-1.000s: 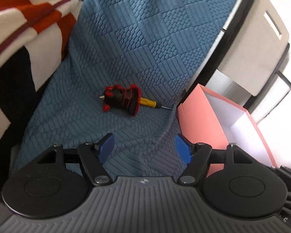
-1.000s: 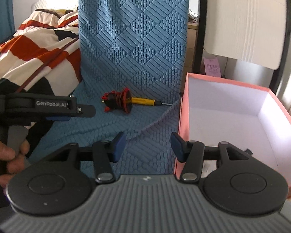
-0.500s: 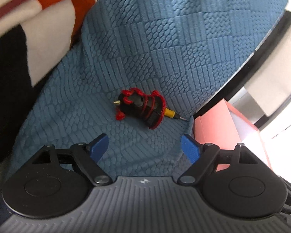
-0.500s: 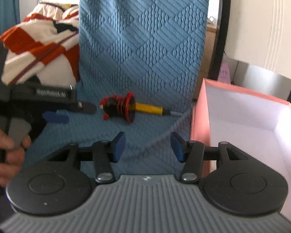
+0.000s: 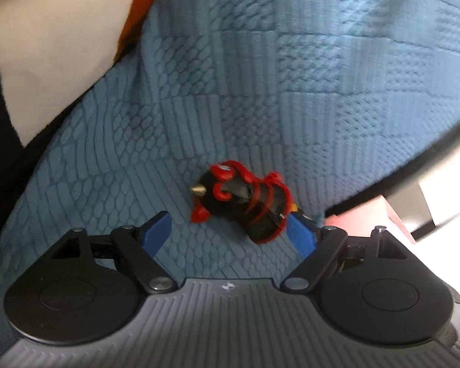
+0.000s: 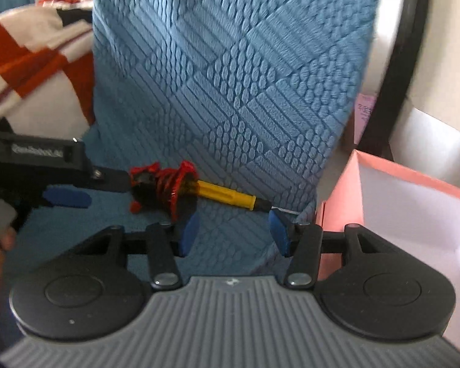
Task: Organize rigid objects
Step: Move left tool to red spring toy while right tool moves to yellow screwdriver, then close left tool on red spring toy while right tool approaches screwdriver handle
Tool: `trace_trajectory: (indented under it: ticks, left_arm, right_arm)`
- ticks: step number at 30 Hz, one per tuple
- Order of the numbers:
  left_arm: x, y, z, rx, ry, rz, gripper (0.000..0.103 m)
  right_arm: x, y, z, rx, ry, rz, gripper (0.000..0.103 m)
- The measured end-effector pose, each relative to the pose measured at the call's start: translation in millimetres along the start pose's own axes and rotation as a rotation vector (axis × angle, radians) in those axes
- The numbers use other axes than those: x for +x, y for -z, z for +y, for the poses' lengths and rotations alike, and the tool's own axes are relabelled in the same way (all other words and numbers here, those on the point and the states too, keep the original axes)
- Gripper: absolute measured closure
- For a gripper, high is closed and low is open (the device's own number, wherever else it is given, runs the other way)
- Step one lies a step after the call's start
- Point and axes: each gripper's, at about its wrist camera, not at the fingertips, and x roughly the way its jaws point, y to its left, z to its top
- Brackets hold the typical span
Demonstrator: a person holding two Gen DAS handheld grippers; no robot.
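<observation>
where quilt [image 6: 230, 76] drapes, pink box [image 6: 414, 202] right, striped blanket [image 6: 30, 61] left

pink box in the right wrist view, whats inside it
The pink box shows only bare white inner walls and floor where visible. The right gripper body covers its near lower part, and the frame edge cuts it off, so anything there cannot be seen.
</observation>
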Motion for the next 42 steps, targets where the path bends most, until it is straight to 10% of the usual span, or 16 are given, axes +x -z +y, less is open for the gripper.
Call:
trace_trajectory:
  ticks: [20, 25, 30, 36, 37, 38, 42]
  left_arm:
    - [52, -14, 45, -0.387, 0.139, 0.094, 0.019]
    - [58, -12, 50, -0.447, 0.182, 0.094, 0.020]
    - [70, -5, 44, -0.449, 0.199, 0.117, 0.037]
    - [65, 0, 34, -0.425, 0.230, 0.108, 0.061]
    - [62, 2, 34, -0.428, 0.243, 0.107, 0.077]
    - [59, 3, 35, -0.435, 0.259, 0.109, 0.085]
    - [44, 7, 37, -0.428, 0.276, 0.089, 0.088]
  right_arm:
    - [125, -16, 19, -0.274, -0.096, 0.139, 0.041]
    - [132, -17, 8, -0.180, -0.139, 0.165, 0.040]
    - [125, -19, 16, -0.215, -0.112, 0.183, 0.063]
    - [110, -4, 38, -0.320, -0.038, 0.169, 0.067]
    - [106, -2, 41, -0.329, -0.033, 0.164, 0.072]
    - [101, 0, 44, -0.339, -0.022, 0.154, 0.099]
    - [75, 6, 49, -0.236, -0.044, 0.148, 0.100]
